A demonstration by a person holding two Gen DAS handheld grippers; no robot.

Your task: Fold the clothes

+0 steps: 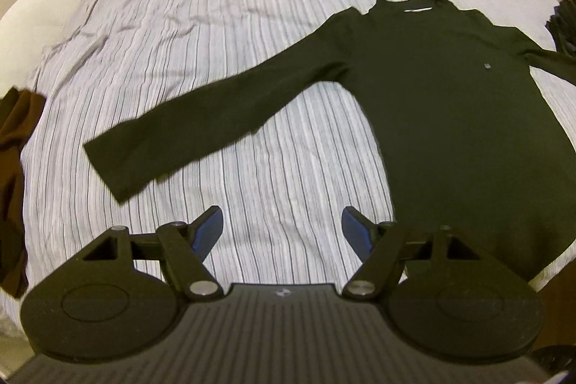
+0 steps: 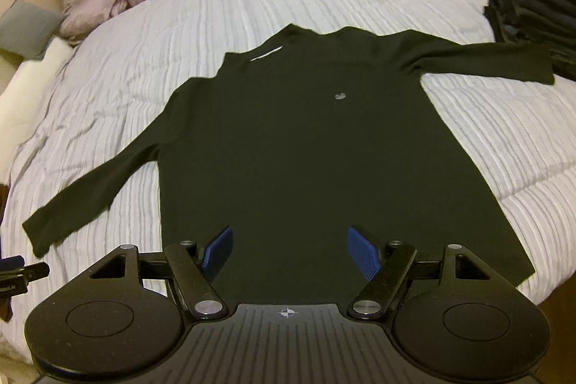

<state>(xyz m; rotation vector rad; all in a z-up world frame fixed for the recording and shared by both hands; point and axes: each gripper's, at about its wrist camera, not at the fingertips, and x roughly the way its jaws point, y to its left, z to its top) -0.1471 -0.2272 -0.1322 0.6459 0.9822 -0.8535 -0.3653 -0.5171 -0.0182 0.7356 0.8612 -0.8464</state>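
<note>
Lying flat and spread: dark long-sleeved top on the striped bedspread, collar far, hem near, both sleeves out.

Right gripper hangs over the hem at about mid-width, jaws wide, nothing between the blue pads; the body's long axis runs straight away from it, hem to collar. Left gripper hangs over bare bedspread beside the body's left edge, jaws likewise wide and empty. Left sleeve angles out and toward the near side, its cuff up and to the left of the left jaws, so the left gripper is nearer. Right sleeve stretches sideways toward the stack of folded clothes, well apart from either gripper. No fold shows in the top.
</note>
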